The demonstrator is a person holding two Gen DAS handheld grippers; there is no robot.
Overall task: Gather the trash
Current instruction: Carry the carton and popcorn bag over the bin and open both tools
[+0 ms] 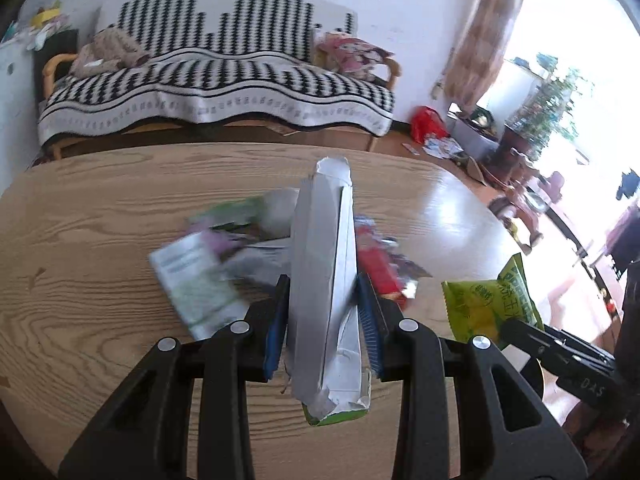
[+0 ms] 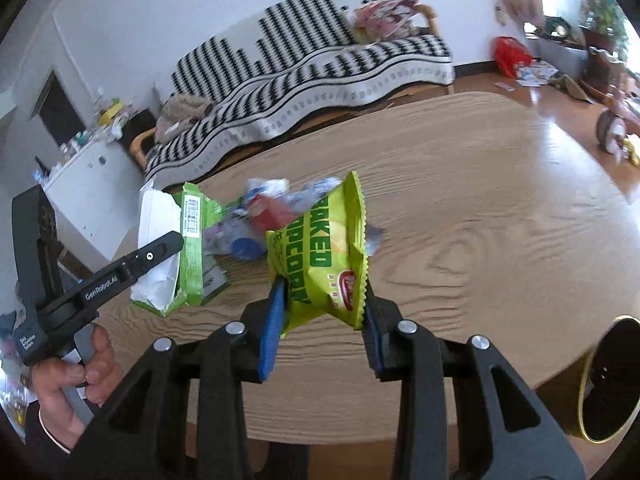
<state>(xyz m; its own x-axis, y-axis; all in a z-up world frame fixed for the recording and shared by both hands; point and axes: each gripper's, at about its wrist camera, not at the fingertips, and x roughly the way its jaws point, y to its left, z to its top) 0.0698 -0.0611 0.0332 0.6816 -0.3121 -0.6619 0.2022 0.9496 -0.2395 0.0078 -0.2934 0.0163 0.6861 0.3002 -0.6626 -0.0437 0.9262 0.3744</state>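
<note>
Wood-grained and pale, the oval tabletop [image 2: 500, 208] is filling most of both views, shining where window light is falling on its far right side. Beyond it a sofa under a black-and-white patterned throw [image 1: 216, 80] is standing against the white wall, with a red bag [image 1: 428, 122] and scattered papers lying on the floor near its right end.

A dark bin with a yellow rim [image 2: 608, 380] is showing at the lower right edge of the right wrist view, just off the near edge of the tabletop.

A blurred heap of wrappers [image 1: 224, 248] is lying near the middle of the tabletop, with white, green, red and blue pieces mixed together.

The left gripper [image 1: 323, 320] is clamping a flattened carton [image 1: 324, 280], silver inside and green outside, its jaws pressing on both sides; the carton is standing upright between them, lifted clear of the wood. In the right wrist view a hand [image 2: 76, 376] is gripping that tool's handle.

The right gripper [image 2: 322, 320] is pinching a yellow-green popcorn bag [image 2: 324, 256] by its lower part, jaws closed against its crinkled sides, the bag hanging above the tabletop just in front of the heap.
</note>
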